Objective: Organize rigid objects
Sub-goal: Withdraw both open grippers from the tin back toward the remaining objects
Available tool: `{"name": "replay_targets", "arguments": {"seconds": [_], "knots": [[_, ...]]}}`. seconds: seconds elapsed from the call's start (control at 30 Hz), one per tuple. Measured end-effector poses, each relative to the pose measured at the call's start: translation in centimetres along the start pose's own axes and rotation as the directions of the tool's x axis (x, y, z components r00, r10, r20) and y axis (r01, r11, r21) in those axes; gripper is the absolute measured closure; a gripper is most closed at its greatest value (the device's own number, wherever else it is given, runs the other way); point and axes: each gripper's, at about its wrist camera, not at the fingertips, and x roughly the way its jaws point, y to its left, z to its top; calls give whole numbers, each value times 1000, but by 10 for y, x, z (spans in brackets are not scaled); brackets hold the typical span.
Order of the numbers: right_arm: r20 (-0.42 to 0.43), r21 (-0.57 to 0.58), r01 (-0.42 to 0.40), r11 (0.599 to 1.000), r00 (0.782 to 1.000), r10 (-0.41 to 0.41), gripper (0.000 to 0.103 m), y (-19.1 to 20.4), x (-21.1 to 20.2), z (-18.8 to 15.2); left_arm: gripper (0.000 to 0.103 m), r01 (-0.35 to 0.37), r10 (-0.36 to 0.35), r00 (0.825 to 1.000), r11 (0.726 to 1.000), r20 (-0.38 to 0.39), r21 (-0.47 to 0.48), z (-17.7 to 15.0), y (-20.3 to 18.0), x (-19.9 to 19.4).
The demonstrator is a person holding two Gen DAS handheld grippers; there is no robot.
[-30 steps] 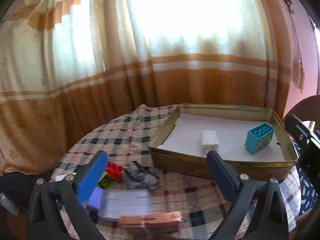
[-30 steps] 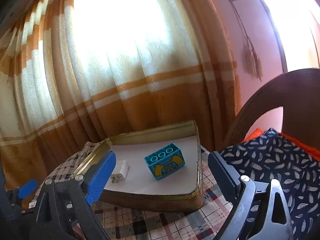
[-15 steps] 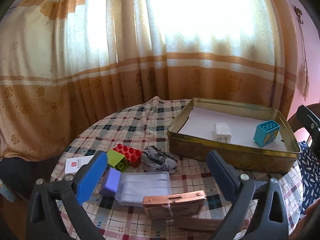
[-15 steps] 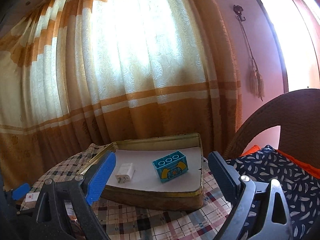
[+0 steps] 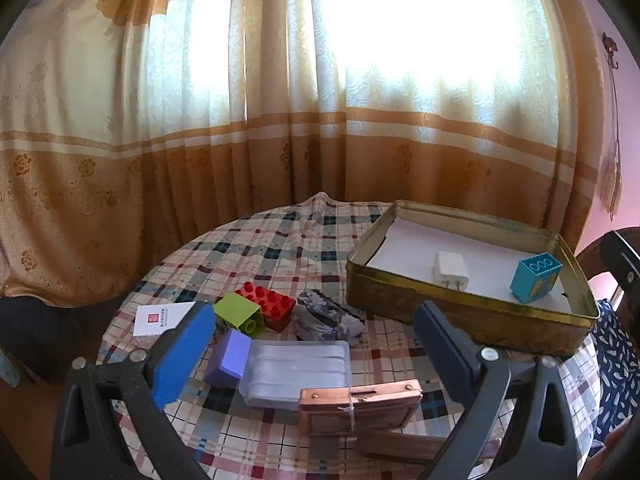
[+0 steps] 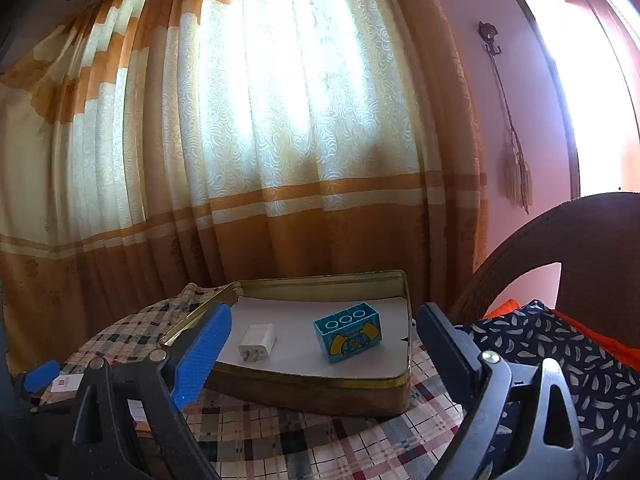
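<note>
Both your tools gape empty above the bench.
Left tool (image 5: 312, 344) hides part of the card (image 5: 160, 317); bricks (image 5: 256, 308) lie ahead. Right tool (image 6: 322, 346) faces the tin (image 6: 320, 390).

Toy bricks: four – red (image 5: 267, 305), green (image 5: 239, 313), purple (image 5: 229, 357), blue (image 5: 534, 277). One tin (image 5: 460, 312). One charger (image 5: 451, 270).

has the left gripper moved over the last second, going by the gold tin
Yes. The left gripper has pulled back and up from the gold tin: the tin now looks smaller and farther off, and more of the toy bricks and checked cloth show.
</note>
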Motion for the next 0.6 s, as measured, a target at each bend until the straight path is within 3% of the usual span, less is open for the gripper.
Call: {"name": "replay_targets", "arguments": {"seconds": [0.17,0.37,0.6], "knots": [[-18,-1,-40,999,999,40,8,4,-3,-2,2,4,-4,1000,1000,9,17,0,-2,-3],[-186,-6,-139,990,973,135,8,13,8,-23,2,8,-7,998,1000,-57,17,-3,3,0],[-244,-1,-177,984,954,172,8,12,8,-31,2,-18,15,991,1000,-132,-18,-18,29,1]]}}
